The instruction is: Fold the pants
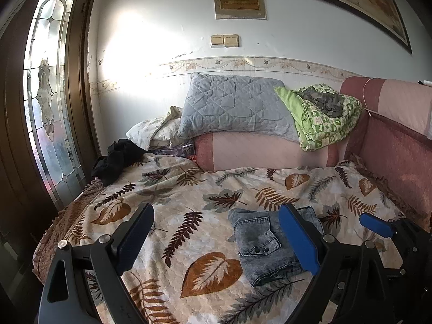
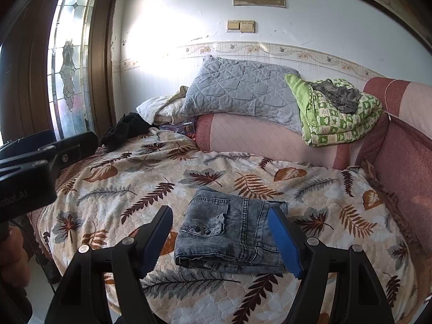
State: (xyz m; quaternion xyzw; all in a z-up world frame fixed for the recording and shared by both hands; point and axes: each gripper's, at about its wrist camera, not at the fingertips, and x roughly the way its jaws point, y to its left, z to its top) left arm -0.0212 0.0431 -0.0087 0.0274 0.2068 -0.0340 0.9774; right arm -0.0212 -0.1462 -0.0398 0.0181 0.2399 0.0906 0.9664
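Grey denim pants (image 2: pixel 229 229) lie folded into a compact square on the leaf-print bedspread (image 2: pixel 135 189), back pocket up. They also show in the left wrist view (image 1: pixel 264 245). My right gripper (image 2: pixel 220 243) is open and empty, held just above the near edge of the pants, jaws wide to either side. My left gripper (image 1: pixel 216 243) is open and empty, to the left of the pants and above the bedspread (image 1: pixel 175 202). The right gripper's blue finger (image 1: pixel 375 225) shows at the right of the left wrist view. The left gripper's body (image 2: pixel 40 167) shows at the left of the right wrist view.
A grey quilted pillow (image 2: pixel 243 91) and a folded green blanket (image 2: pixel 340 116) rest on a pink bolster (image 2: pixel 256 140) at the wall. Dark clothing (image 2: pixel 124 132) lies at the bed's far left corner. A wooden door with a glass panel (image 2: pixel 70 62) stands left. A pink padded side (image 2: pixel 399 162) stands right.
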